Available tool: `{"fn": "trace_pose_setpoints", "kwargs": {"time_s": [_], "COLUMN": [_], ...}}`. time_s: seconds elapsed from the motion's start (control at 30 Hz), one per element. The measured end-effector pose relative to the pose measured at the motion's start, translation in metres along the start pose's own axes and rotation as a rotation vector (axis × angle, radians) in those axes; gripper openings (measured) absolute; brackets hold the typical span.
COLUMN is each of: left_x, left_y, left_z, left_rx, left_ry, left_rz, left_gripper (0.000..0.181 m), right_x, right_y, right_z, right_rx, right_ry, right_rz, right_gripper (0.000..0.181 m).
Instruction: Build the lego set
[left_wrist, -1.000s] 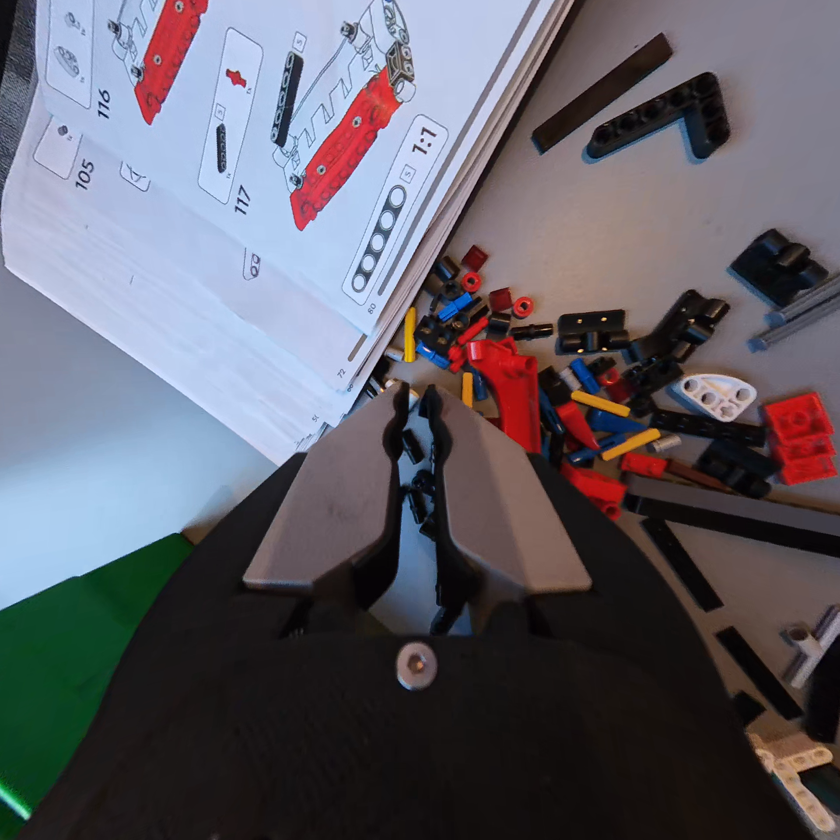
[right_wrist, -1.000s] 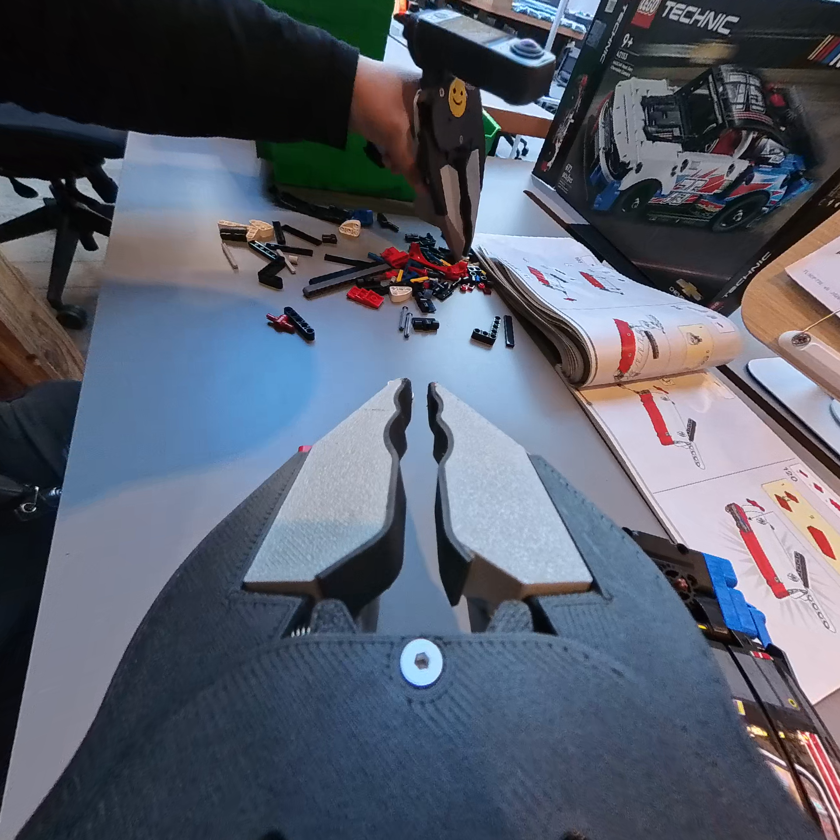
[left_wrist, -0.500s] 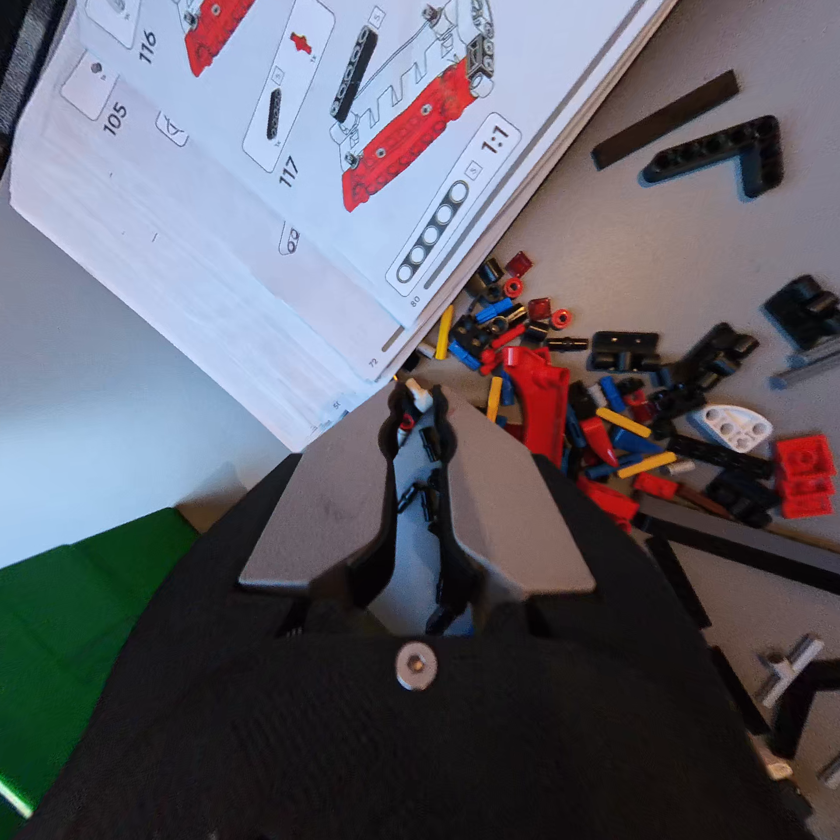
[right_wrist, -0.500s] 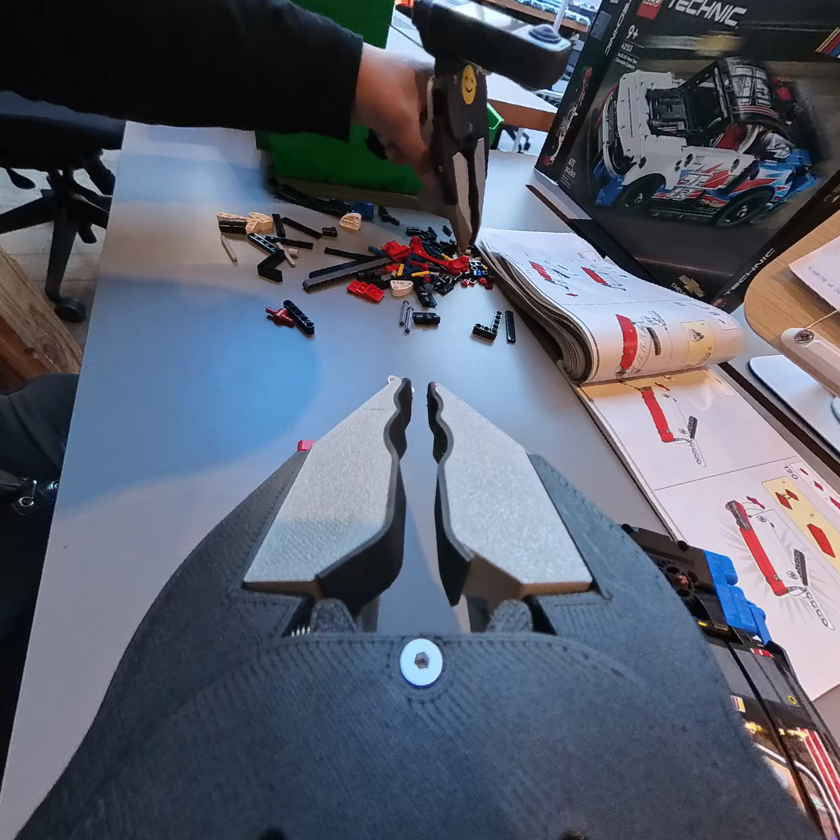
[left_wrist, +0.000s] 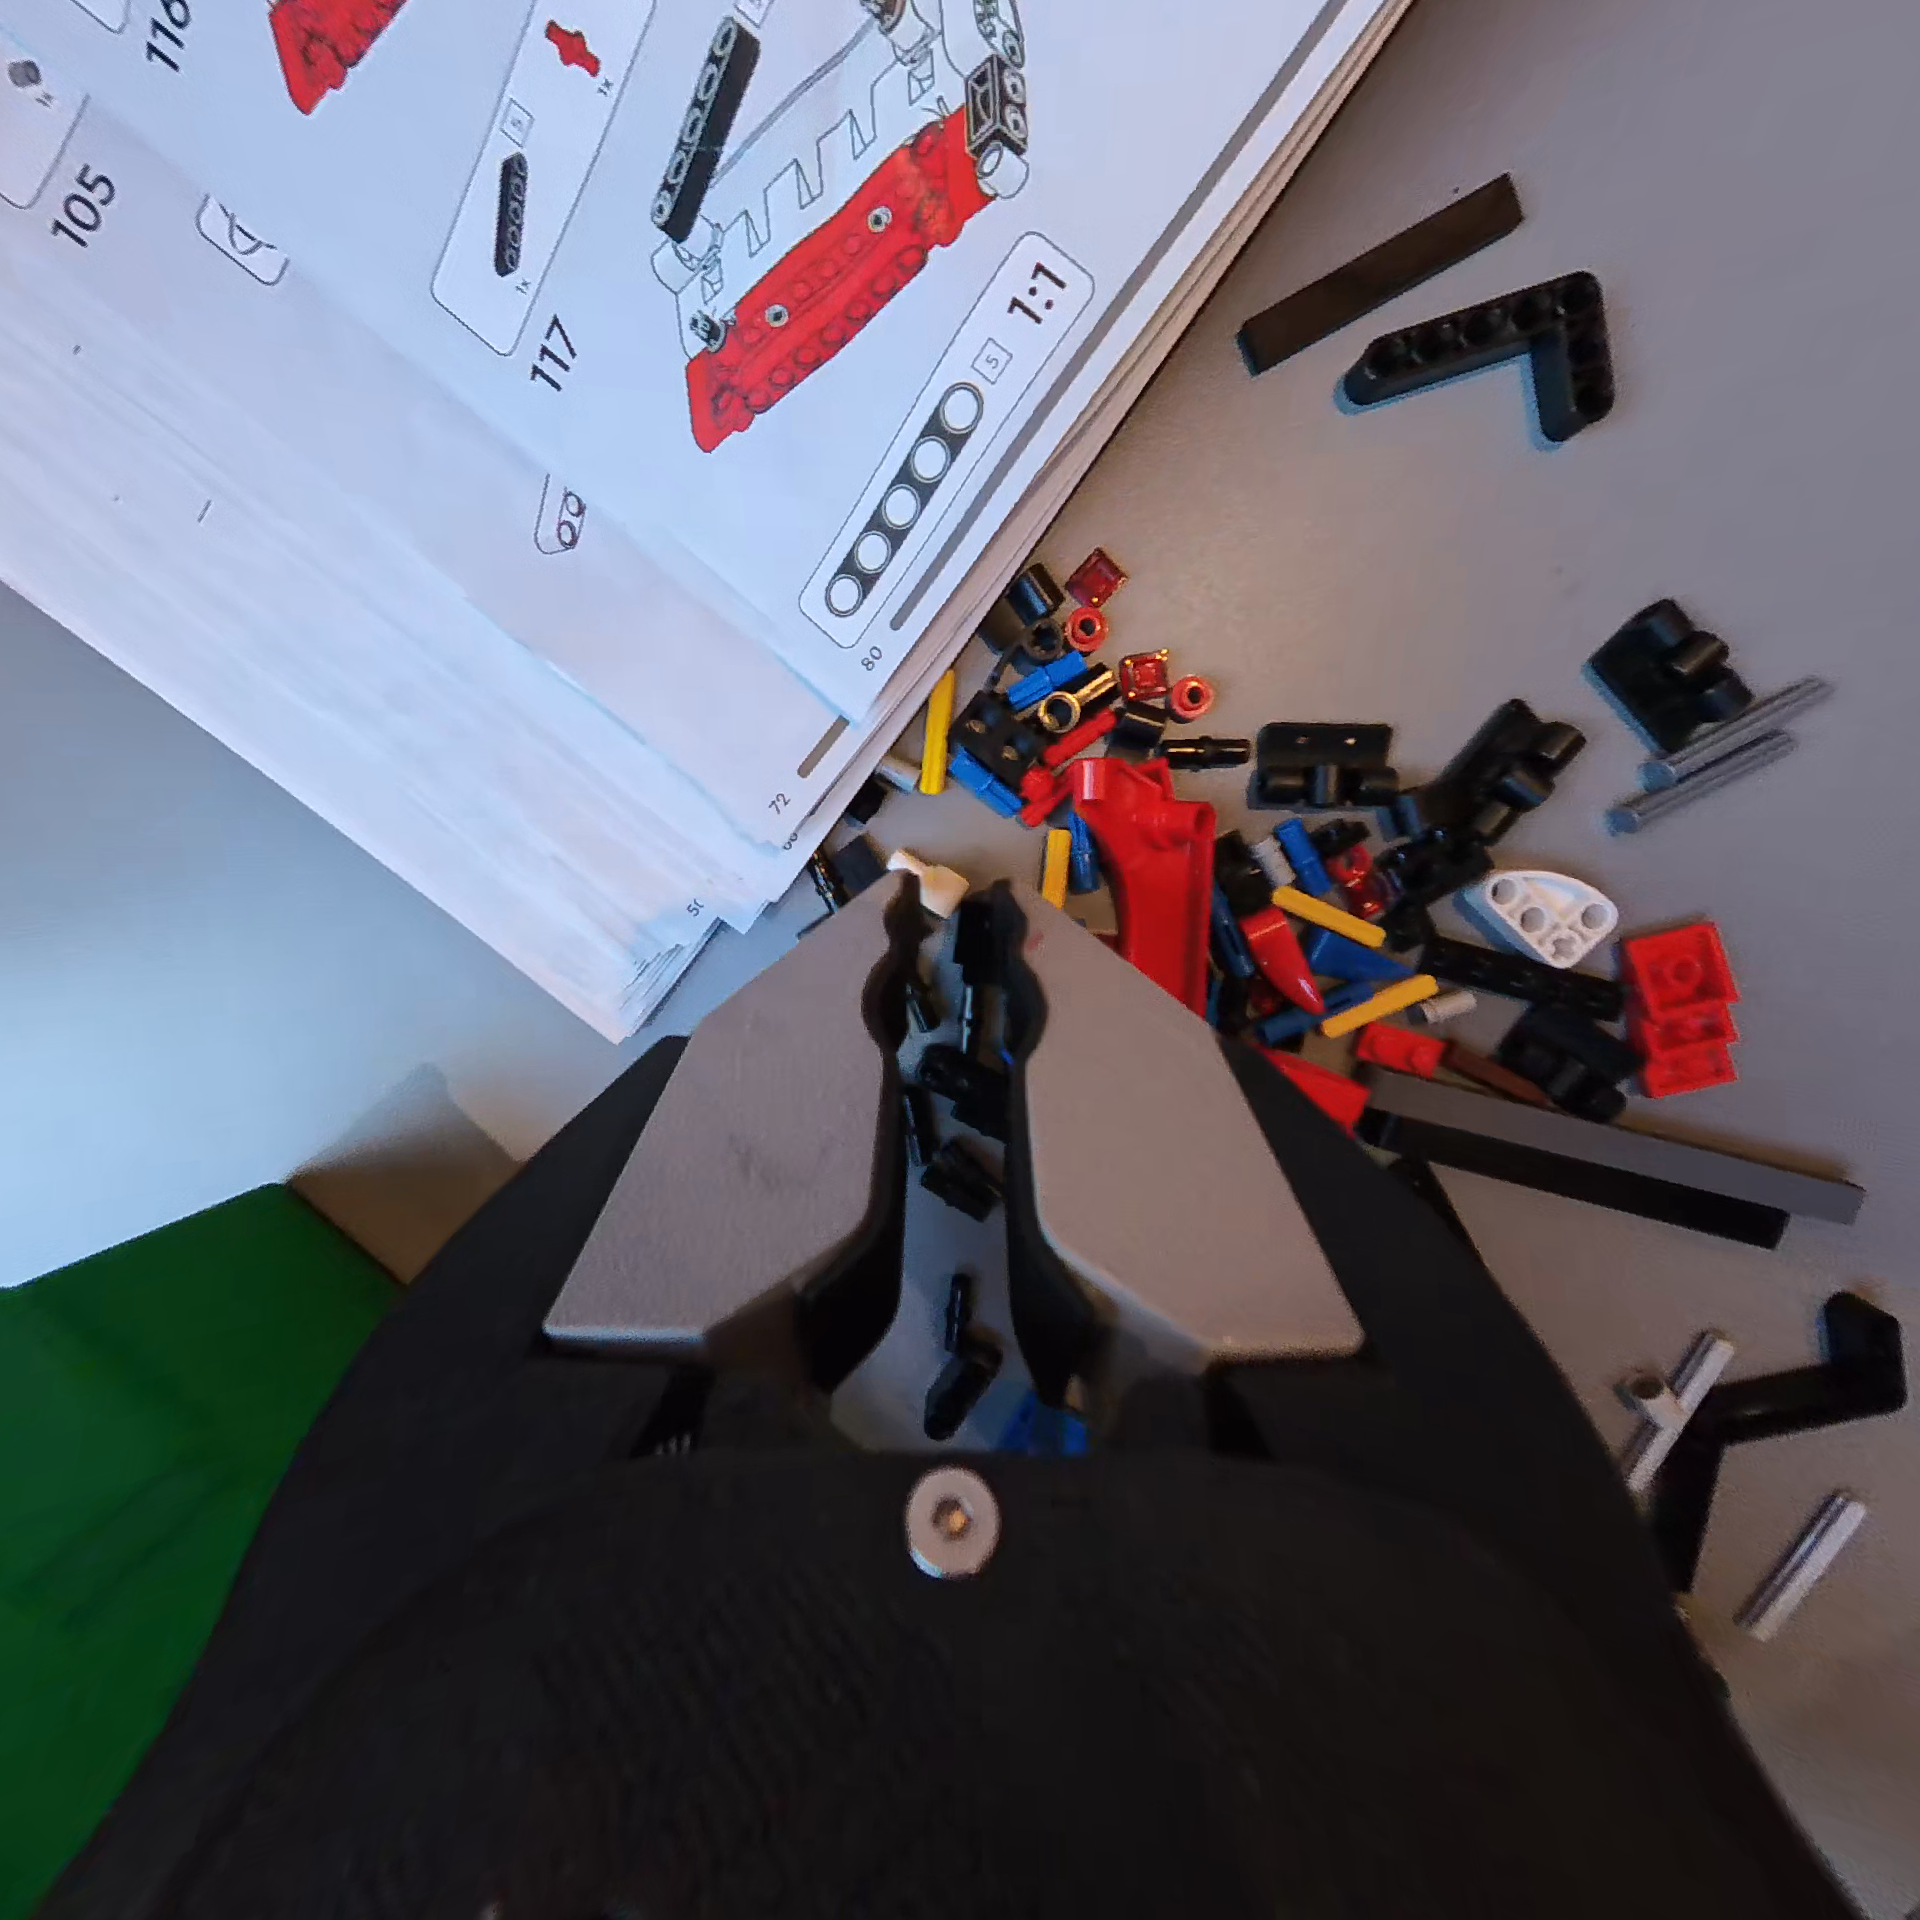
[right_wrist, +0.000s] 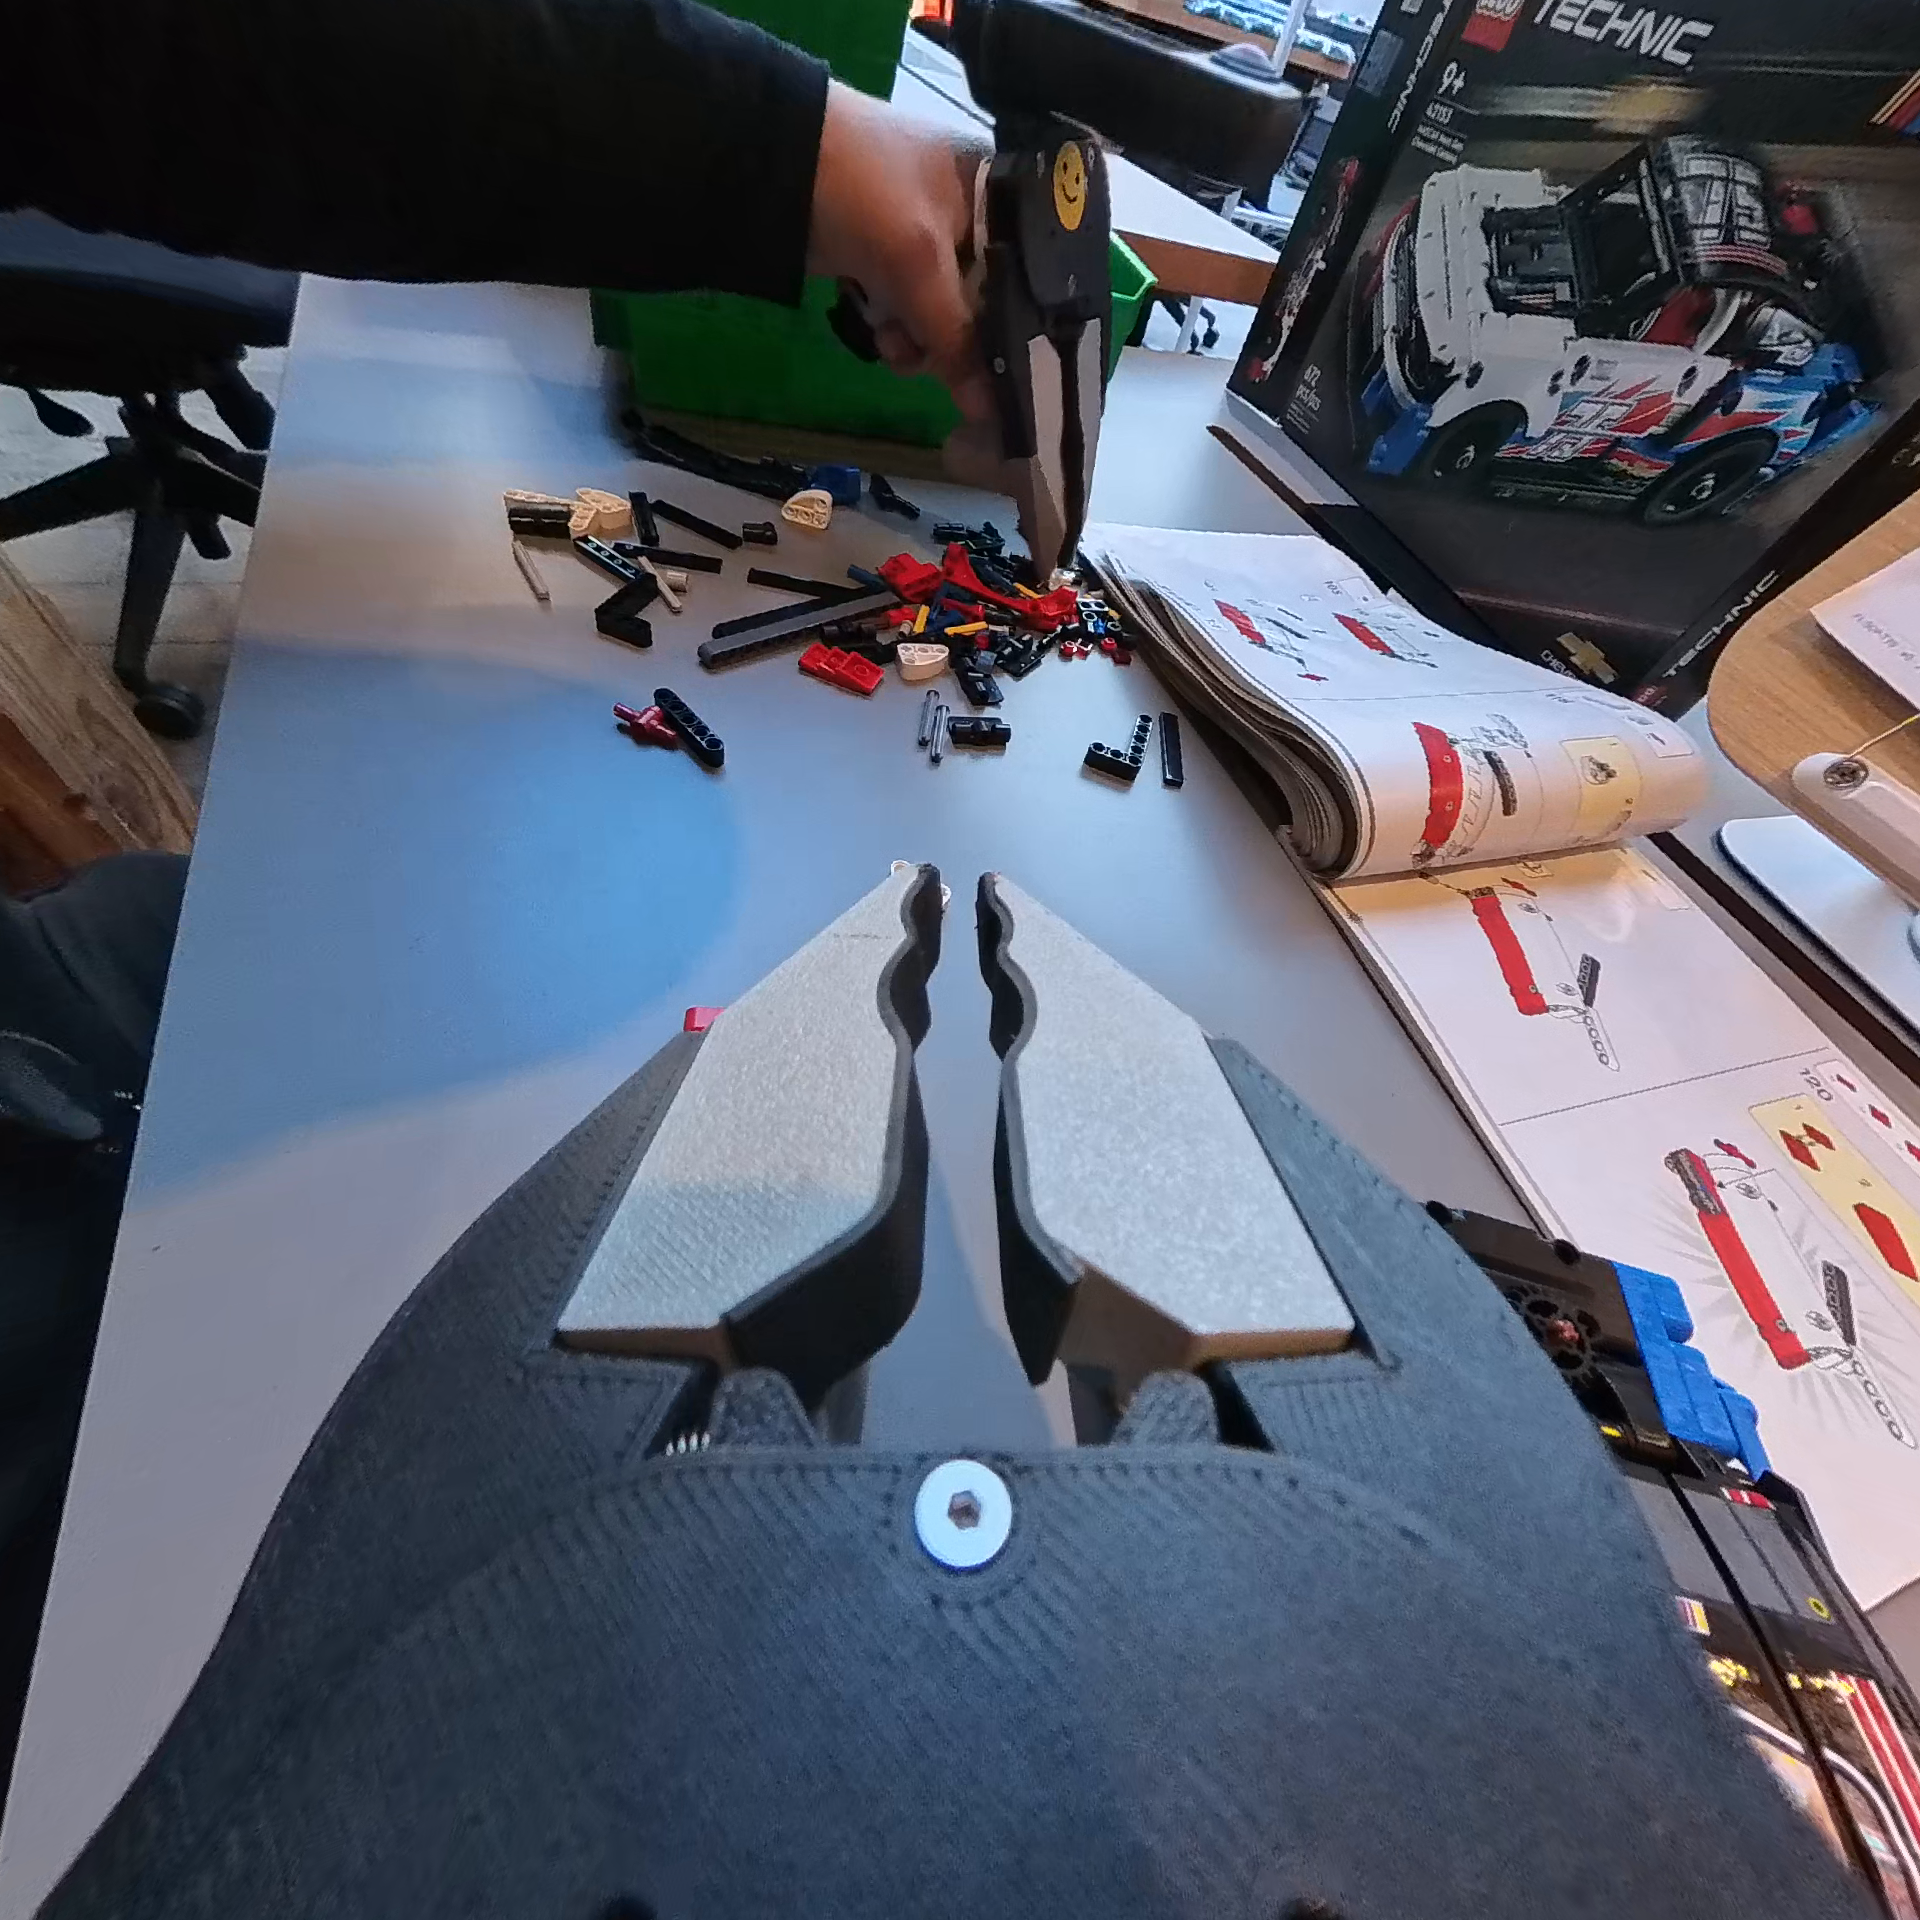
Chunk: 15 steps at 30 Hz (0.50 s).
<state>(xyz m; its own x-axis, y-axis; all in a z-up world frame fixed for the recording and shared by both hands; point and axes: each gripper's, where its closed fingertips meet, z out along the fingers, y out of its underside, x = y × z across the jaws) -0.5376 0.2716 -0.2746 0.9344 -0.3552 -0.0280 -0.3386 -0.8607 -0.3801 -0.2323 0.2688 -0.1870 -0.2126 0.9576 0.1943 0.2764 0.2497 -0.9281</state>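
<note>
Loose Lego pieces lie in a pile (left_wrist: 1143, 862) on the grey table, next to the open instruction booklet (left_wrist: 520, 520). My left gripper (left_wrist: 943, 906) points down into the pile's edge with its jaws a little apart. A small white piece (left_wrist: 932, 886) lies at its left fingertip and small black pins lie between the fingers. It also shows in the right wrist view (right_wrist: 1049, 561), held by a hand (right_wrist: 894, 239). My right gripper (right_wrist: 956, 888) sits low and near, with its jaws a narrow slit apart over a black surface of the partly built model (right_wrist: 1642, 1351).
The set's box (right_wrist: 1610, 312) stands at the back right and a green bin (right_wrist: 769, 364) stands behind the pile. A black L-beam (left_wrist: 1507, 353) and a black beam with a red pin (right_wrist: 686, 727) lie apart from the pile. The booklet (right_wrist: 1403, 727) covers the right side. The gap from one gripper's tips to the other's is roughly 30 cm.
My left gripper has come closer to the pile and its jaws have parted slightly, now around the white piece and black pins. My right gripper has not moved.
</note>
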Motion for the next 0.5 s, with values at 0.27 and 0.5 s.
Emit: {"fn": "trace_pose_setpoints", "kwargs": {"time_s": [0.27, 0.5], "left_x": [-0.0048, -0.0001], "left_y": [0.0023, -0.0004], "left_z": [0.0080, 0.0083], "left_rx": [-0.065, -0.085], "left_ry": [-0.001, 0.007], "left_rz": [-0.092, -0.141], "left_gripper": [0.007, 0.015], "right_x": [-0.0006, -0.0032], "right_y": [-0.0032, -0.0078], "right_z": [-0.0017, -0.0039], "right_rx": [0.007, 0.019], "right_ry": [-0.002, -0.007], "right_rz": [-0.004, -0.009], "right_gripper": [0.005, 0.005]}}
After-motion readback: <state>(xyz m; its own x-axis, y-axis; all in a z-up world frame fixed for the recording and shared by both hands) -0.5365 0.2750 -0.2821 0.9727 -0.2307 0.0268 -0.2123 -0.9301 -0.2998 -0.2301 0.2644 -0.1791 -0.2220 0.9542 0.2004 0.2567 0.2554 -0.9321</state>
